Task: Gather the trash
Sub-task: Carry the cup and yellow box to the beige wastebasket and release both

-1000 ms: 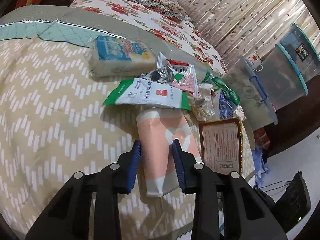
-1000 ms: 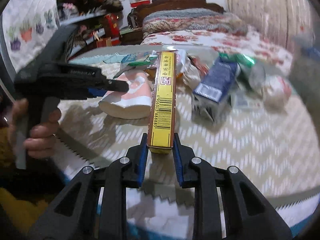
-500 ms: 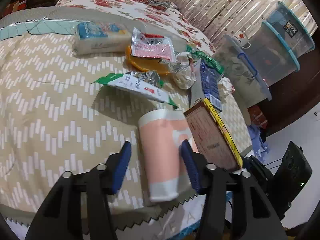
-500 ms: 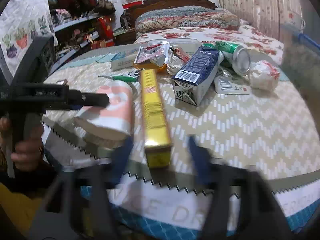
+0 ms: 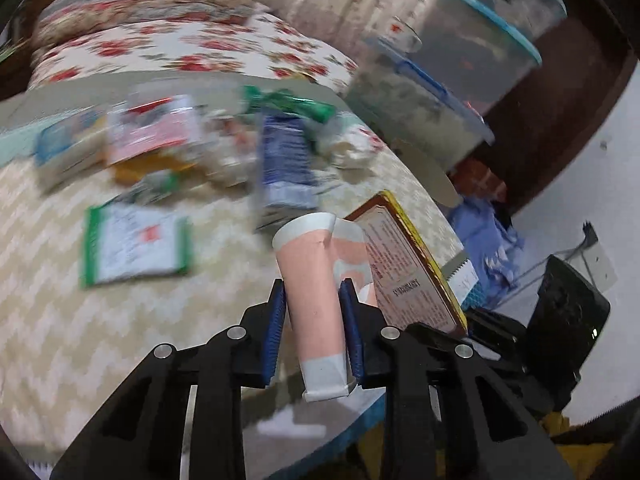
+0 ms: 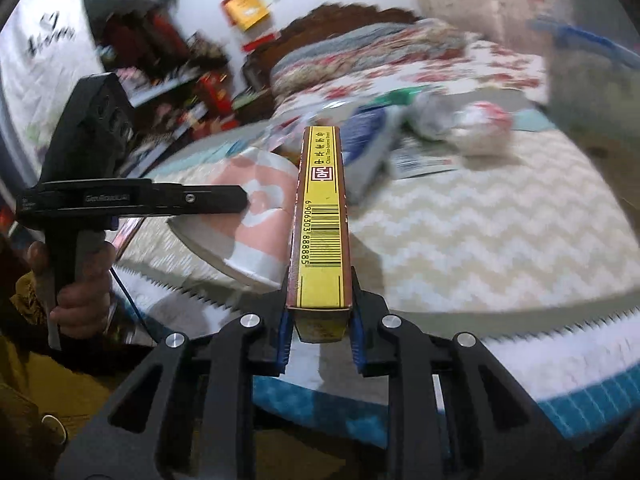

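**Both grippers clamped on trash at the bed's edge**

The left gripper [image 5: 313, 328] has just closed its blue-padded jaws on a squashed pink and white paper cup [image 5: 316, 280], pinched flat and lifted over the edge of the beige zigzag-patterned bedspread [image 5: 80, 312]. Just beside it, the right gripper [image 6: 319, 332] has likewise just closed on a long yellow and brown cardboard box [image 6: 322, 216], gripping its near end, barcode side up. A hand [image 6: 76, 280] grasps the left tool's handle. Farther back on the bedspread lie a green-edged white wrapper [image 5: 134, 246], a dark blue carton [image 5: 286, 160] and other blurred packaging
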Tool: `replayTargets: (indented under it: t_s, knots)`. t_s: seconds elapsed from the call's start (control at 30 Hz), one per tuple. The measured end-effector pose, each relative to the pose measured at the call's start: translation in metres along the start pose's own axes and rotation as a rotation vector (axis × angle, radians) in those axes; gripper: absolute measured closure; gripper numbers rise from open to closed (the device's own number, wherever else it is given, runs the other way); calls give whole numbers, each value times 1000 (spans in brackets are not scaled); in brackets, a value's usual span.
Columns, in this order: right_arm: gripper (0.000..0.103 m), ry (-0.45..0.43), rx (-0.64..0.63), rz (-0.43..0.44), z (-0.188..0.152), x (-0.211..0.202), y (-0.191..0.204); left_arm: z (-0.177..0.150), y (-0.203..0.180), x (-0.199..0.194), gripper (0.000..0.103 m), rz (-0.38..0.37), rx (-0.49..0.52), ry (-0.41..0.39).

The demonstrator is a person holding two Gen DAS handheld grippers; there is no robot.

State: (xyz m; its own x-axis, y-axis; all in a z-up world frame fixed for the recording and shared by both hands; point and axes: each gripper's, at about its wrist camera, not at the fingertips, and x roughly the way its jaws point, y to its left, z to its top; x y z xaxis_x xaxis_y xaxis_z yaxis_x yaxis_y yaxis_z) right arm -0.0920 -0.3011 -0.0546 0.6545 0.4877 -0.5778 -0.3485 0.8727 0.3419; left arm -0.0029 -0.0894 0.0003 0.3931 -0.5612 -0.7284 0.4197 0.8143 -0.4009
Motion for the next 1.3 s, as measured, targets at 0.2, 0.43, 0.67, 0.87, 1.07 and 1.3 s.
replayTargets:
  t_s: [0.2, 0.43, 0.67, 0.87, 1.07, 1.3]
  knots:
    - [77, -115, 197, -143, 2, -35, -73, 52, -70, 70, 77, -43, 132, 54]
    - [77, -199, 516, -238, 21, -59, -185, 114, -146, 175, 77, -105, 157, 116]
    - [75, -217, 673, -327, 66, -49, -282, 177, -195, 265, 66, -79, 137, 123]
    - [44, -185, 698, -356, 68, -49, -312, 196, -193, 296, 54, -18, 77, 145]
    - [43, -272, 662, -347, 51, -68, -279, 179, -165, 223, 54, -140, 58, 90]
    - [55, -253, 557, -207, 62, -49, -212, 147, -94, 70, 54, -108, 92, -160]
